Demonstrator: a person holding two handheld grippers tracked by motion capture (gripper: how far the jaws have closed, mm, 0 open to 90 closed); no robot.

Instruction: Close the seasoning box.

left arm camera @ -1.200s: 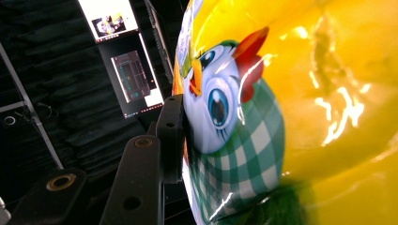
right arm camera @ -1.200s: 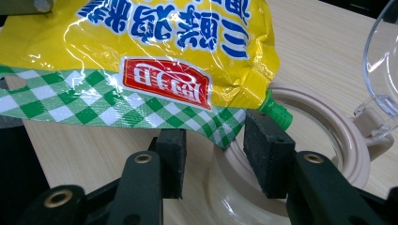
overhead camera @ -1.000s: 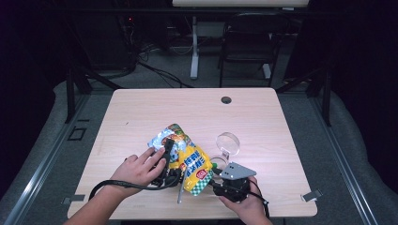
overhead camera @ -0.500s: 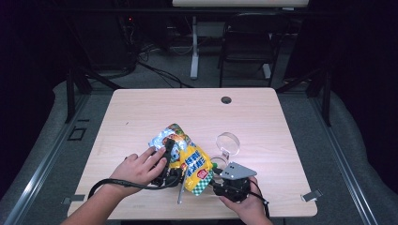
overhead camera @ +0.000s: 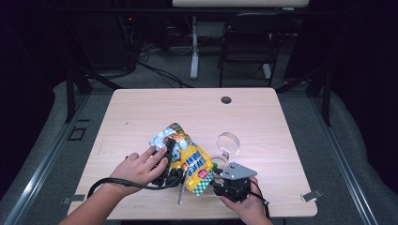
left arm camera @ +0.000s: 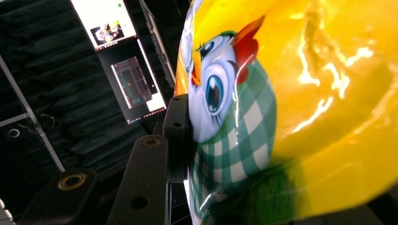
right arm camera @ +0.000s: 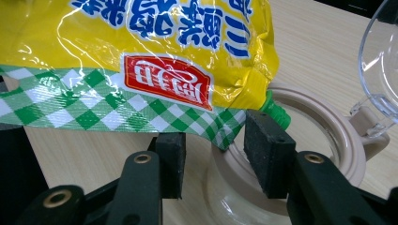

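- Left claw (overhead camera: 174, 161): jaws clamped on the glossy yellow plastic refill pouch with green-checked base (overhead camera: 190, 161); one black pad (left arm camera: 177, 136) presses its printed face; jaws have just been closing.
- Right claw (right arm camera: 213, 157): jaws parted around the rim of the beige-collared clear glass jar (right arm camera: 324, 126), whether pressing it cannot be told; pouch's corner hangs between the pads.
- Pouch: tilted above the light wooden tabletop (overhead camera: 263, 117), its green spout (right arm camera: 276, 113) over the jar's mouth.
- Clear hinged lid (overhead camera: 227, 143): standing open behind the jar.

Pouch (overhead camera: 193, 163) left of jar (overhead camera: 220, 165)
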